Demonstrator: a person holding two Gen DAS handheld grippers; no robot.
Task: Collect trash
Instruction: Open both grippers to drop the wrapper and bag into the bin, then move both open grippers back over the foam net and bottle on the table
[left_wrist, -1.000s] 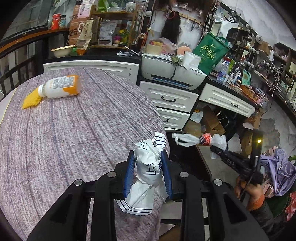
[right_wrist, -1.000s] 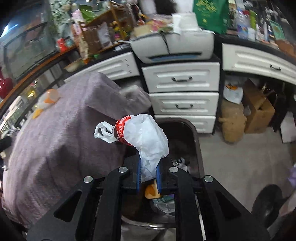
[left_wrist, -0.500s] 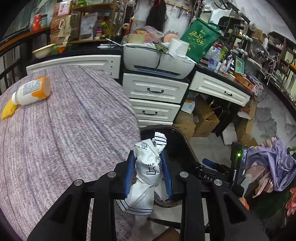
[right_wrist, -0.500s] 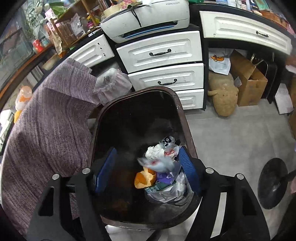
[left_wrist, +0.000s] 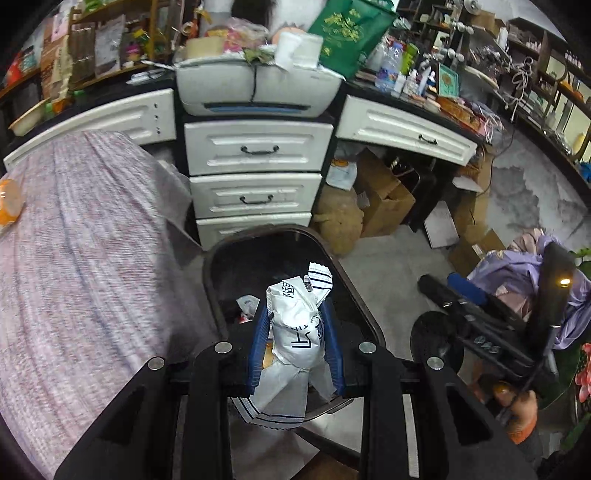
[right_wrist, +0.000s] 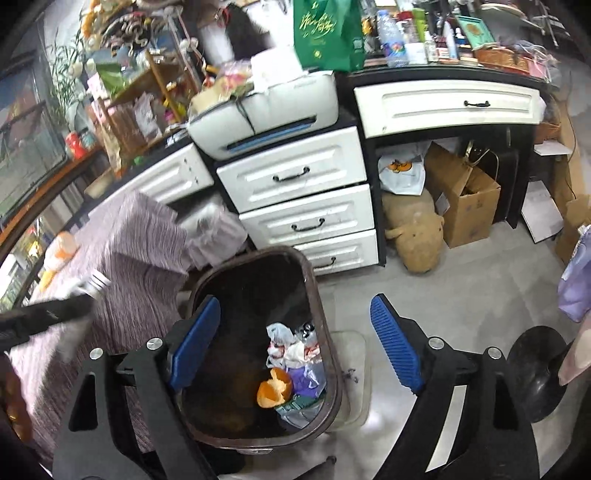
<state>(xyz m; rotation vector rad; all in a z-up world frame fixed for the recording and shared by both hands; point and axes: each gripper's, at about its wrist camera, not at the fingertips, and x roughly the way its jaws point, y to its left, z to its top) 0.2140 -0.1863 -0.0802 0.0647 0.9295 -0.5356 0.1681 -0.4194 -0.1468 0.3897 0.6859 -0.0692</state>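
Observation:
My left gripper (left_wrist: 295, 315) is shut on a crumpled white wrapper (left_wrist: 293, 295) with black stripes and holds it over the dark brown trash bin (left_wrist: 212, 269). In the right wrist view my right gripper (right_wrist: 295, 304) hangs above the same bin (right_wrist: 314, 284). Its jaws are opening wide and nothing is between them. A white plastic bag with red print (right_wrist: 291, 347) lies inside the bin beside an orange peel (right_wrist: 273, 391) and other trash. The right gripper (left_wrist: 443, 286) also shows at the right edge of the left wrist view, held by a hand in an orange glove (left_wrist: 517, 410).
A table with a purple-grey cloth (left_wrist: 74, 258) stands left of the bin, with an orange-capped bottle (right_wrist: 61, 247) lying on it. White drawers (left_wrist: 255, 147) under a printer (left_wrist: 258, 85) stand behind. Cardboard boxes (left_wrist: 384, 199), a brown plush (right_wrist: 417, 236) and a black round base (right_wrist: 539, 354) are on the floor.
The right gripper opened and the white plastic bag dropped into the bin. The left gripper carried the wrapper off the table to above the bin.

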